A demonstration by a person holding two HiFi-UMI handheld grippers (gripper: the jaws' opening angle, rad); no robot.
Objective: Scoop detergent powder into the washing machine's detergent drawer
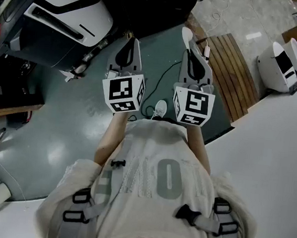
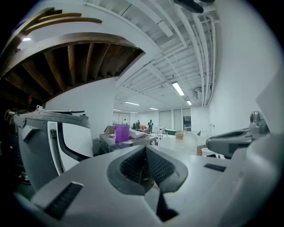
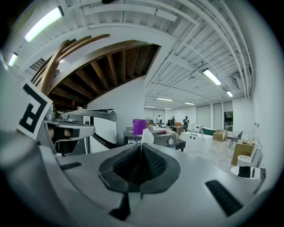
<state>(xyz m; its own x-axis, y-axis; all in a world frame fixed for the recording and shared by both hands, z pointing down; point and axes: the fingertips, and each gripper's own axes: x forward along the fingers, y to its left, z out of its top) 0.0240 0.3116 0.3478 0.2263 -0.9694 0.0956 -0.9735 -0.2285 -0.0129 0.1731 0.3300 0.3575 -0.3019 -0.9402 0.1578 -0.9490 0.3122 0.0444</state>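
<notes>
Both grippers are held side by side in front of the person's chest, pointing across the room. My right gripper (image 1: 193, 52) (image 3: 141, 146) is shut on a white scoop (image 1: 186, 35) (image 3: 147, 136), whose bowl sticks out beyond the jaw tips. My left gripper (image 1: 131, 39) (image 2: 145, 148) is shut with nothing visible between its jaws. Far off, a purple container (image 3: 139, 126) (image 2: 121, 132) stands on a grey appliance with a knob (image 3: 168, 141). No detergent drawer can be made out.
A big black-and-white machine (image 1: 65, 12) fills the upper left. A slatted wooden platform (image 1: 232, 72) lies ahead on the right, with white rounded units (image 1: 278, 61) beyond it. A pale surface (image 1: 276, 156) runs along the right. A cable and a shoe (image 1: 160, 109) are on the green floor.
</notes>
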